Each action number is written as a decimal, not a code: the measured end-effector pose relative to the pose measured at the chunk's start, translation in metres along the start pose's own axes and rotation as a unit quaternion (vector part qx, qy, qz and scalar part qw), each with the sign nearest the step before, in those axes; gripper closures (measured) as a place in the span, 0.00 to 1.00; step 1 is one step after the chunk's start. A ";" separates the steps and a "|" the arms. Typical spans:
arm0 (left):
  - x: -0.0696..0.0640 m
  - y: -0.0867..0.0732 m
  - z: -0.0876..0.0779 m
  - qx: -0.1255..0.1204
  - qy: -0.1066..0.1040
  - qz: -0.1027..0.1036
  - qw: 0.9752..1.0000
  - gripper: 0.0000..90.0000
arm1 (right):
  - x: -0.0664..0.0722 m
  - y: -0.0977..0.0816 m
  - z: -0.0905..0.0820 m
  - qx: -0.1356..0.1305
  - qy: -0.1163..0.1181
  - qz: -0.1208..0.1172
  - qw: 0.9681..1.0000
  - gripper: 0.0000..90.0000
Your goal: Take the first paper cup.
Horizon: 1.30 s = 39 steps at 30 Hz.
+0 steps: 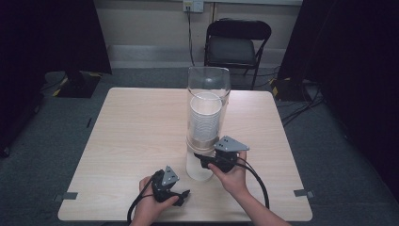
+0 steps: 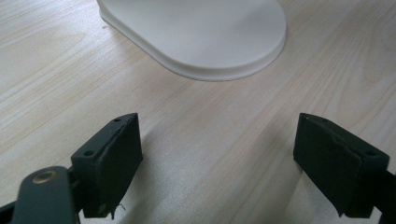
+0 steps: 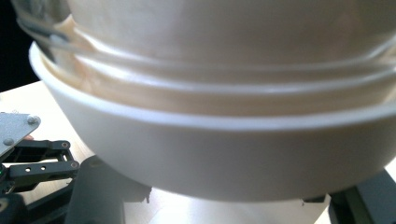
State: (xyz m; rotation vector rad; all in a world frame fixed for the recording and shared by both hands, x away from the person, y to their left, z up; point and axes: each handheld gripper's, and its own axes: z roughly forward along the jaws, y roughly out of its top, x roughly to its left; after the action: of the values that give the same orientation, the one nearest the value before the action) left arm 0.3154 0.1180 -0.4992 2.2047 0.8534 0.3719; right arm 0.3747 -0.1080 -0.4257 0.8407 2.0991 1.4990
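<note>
A tall clear tube (image 1: 208, 87) stands upright mid-table with a stack of white cups (image 1: 205, 117) inside it. A white cup (image 1: 197, 167) sticks out below the tube's lower band. My right gripper (image 1: 205, 162) is shut on this lowest cup from the right side. In the right gripper view the cup (image 3: 224, 154) sits between the two jaws, right gripper (image 3: 229, 210). My left gripper (image 1: 182, 195) rests on the table in front of the tube, open with nothing between its fingers, left gripper (image 2: 217, 158). A white rounded foot (image 2: 201, 32) lies just ahead of it.
The light wooden table (image 1: 136, 132) has bare room left of the tube. A black folding chair (image 1: 235, 44) stands behind the table's far edge. Cables trail from both grippers toward the near edge. Dark curtains hang at both sides.
</note>
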 end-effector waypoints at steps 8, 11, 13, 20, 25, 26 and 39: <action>0.000 0.000 0.000 0.000 0.000 0.000 1.000 0.17 | 0.000 -0.001 0.000 -0.001 0.001 -0.002 1.000 0.41; 0.000 0.000 0.000 0.000 -0.001 0.000 1.000 0.17 | 0.000 -0.002 0.000 -0.005 0.005 -0.002 1.000 0.41; 0.000 0.000 0.000 -0.003 -0.001 -0.001 1.000 0.17 | -0.001 -0.006 0.001 0.009 0.007 0.000 1.000 0.41; 0.000 0.000 0.000 0.001 0.000 0.000 1.000 0.17 | -0.002 -0.007 0.001 0.009 0.014 -0.006 1.000 0.41; 0.000 0.000 0.000 0.000 0.000 0.000 1.000 0.17 | -0.002 -0.010 0.001 -0.005 0.011 -0.005 1.000 0.41; 0.000 0.000 0.000 0.000 0.000 0.000 1.000 0.17 | -0.002 -0.010 0.001 -0.004 0.007 -0.005 1.000 0.40; 0.001 0.000 0.001 -0.004 -0.002 0.002 1.000 0.17 | -0.002 -0.001 -0.002 -0.017 -0.002 0.008 1.000 0.34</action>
State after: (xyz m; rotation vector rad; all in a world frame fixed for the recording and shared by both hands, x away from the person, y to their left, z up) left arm 0.3168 0.1182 -0.4996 2.1995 0.8444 0.3719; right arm 0.3743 -0.1108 -0.4262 0.8500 2.0623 1.5352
